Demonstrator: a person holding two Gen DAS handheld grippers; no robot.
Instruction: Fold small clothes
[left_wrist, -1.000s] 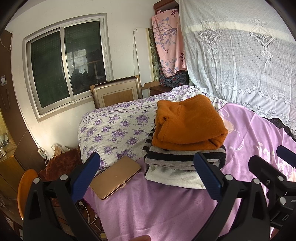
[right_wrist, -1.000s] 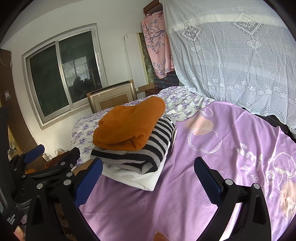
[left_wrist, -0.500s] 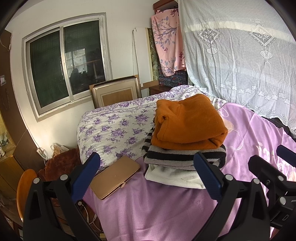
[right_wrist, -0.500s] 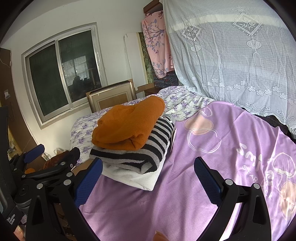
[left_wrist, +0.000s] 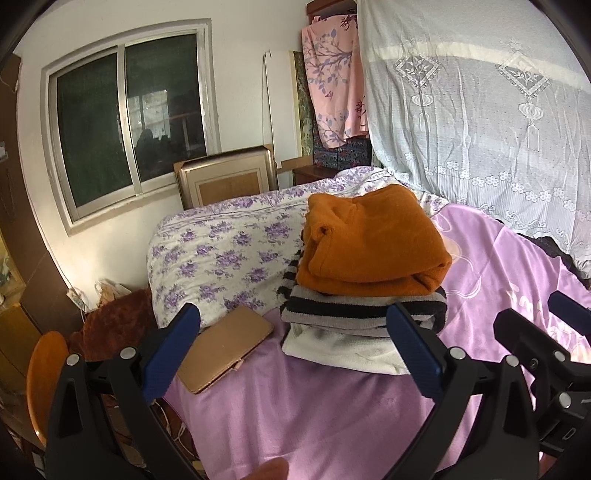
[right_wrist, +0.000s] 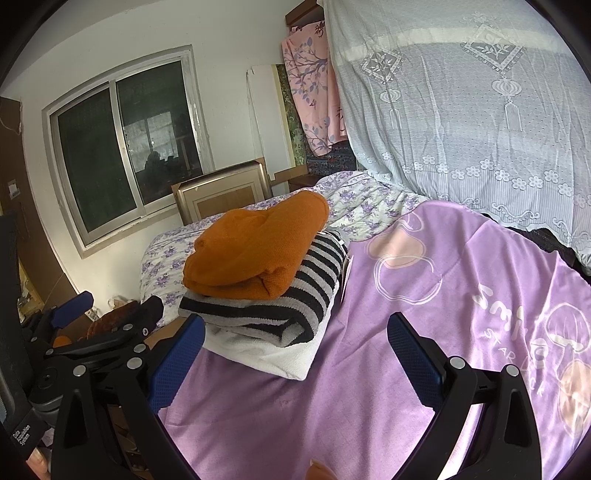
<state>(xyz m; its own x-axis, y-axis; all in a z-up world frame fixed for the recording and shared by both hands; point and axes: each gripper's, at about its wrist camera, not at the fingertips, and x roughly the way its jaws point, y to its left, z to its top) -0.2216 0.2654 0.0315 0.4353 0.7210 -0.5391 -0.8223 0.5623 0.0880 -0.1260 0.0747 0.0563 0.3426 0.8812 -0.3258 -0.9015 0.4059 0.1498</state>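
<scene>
Orange sweater (left_wrist: 373, 243) tops folded stack | ahead of both spread, empty hand-held grippers (left_wrist: 291, 347) (right_wrist: 295, 350)

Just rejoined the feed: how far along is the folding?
Done: three folded pieces sit stacked on the purple sheet: orange sweater on top, striped garment beneath, white piece at the bottom. In hand: nothing; left gripper and right gripper are open and empty. Left: no unfolded clothes are in view.

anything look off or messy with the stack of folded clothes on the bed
Nothing much. The folded orange sweater sits on the black-and-white striped knit, which sits on the white folded garment; the stack looks tidy, with the white layer jutting out slightly.
</scene>
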